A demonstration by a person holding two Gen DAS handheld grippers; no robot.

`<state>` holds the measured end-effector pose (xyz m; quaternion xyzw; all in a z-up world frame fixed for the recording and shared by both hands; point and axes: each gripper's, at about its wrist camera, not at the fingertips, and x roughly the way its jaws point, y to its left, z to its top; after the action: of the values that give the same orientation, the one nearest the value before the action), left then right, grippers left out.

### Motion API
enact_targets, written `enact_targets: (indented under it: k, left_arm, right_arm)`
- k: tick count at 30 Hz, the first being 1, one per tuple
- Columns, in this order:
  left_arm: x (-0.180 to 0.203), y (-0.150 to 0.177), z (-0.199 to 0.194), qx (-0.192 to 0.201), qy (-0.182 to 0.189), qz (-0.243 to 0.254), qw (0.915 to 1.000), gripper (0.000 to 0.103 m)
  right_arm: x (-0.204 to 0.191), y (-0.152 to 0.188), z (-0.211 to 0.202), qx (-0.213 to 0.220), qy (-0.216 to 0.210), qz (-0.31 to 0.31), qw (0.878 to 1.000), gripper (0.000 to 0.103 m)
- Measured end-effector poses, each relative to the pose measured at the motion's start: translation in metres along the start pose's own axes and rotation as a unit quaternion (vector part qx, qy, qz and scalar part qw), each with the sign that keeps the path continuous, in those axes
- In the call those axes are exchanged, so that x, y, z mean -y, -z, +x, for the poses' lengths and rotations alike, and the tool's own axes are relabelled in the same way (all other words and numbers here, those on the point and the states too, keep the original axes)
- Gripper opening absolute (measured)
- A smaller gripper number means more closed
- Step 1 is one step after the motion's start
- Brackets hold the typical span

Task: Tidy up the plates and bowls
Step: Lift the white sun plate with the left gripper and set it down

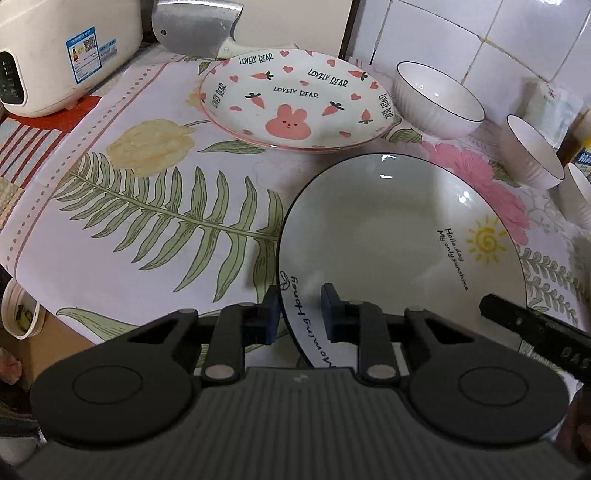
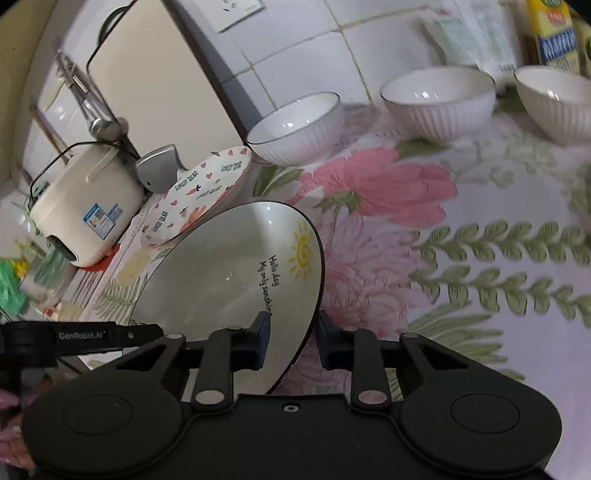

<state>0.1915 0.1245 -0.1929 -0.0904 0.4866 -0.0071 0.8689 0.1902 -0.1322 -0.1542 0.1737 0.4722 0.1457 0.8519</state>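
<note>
We have the sun plate (image 1: pixel 399 236) at the lower right of the left wrist view, on the floral tablecloth (image 1: pixel 147 206). Our left gripper (image 1: pixel 299 314) straddles its near rim, one finger outside and one inside, with a gap showing between pad and plate, so it is not clamped. In the right wrist view our right gripper (image 2: pixel 291 339) straddles the opposite rim the same way, part open. The rabbit plate (image 1: pixel 295 99) lies at upper centre, touching a cleaver (image 1: pixel 199 29). Three white bowls (image 2: pixel 439 99) line the top right beside the tiled wall
</note>
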Motion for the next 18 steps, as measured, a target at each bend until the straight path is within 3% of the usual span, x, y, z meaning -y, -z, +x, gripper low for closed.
enact_targets:
  k: [5, 8, 11, 18]
  left_arm:
    - [-0.007, -0.004, 0.006, -0.012, 0.024, -0.017, 0.9995, 0.028]
    - [-0.002, -0.004, 0.006, -0.013, 0.01, -0.014, 0.9998, 0.028]
    - [0.013, 0.001, -0.002, -0.005, -0.026, 0.025, 0.9994, 0.028]
    - [0.022, 0.011, -0.019, 0.006, -0.009, 0.043, 0.999, 0.028]
  right_arm:
    - [-0.001, 0.0, 0.001, 0.003, 0.004, -0.024, 1.0, 0.022]
    - [-0.002, -0.004, 0.001, -0.006, 0.006, -0.028, 1.0, 0.021]
    - [-0.012, -0.001, -0.005, 0.011, 0.028, -0.041, 0.999, 0.02]
    - [-0.01, -0.004, -0.027, 0.023, 0.039, -0.049, 0.998, 0.02]
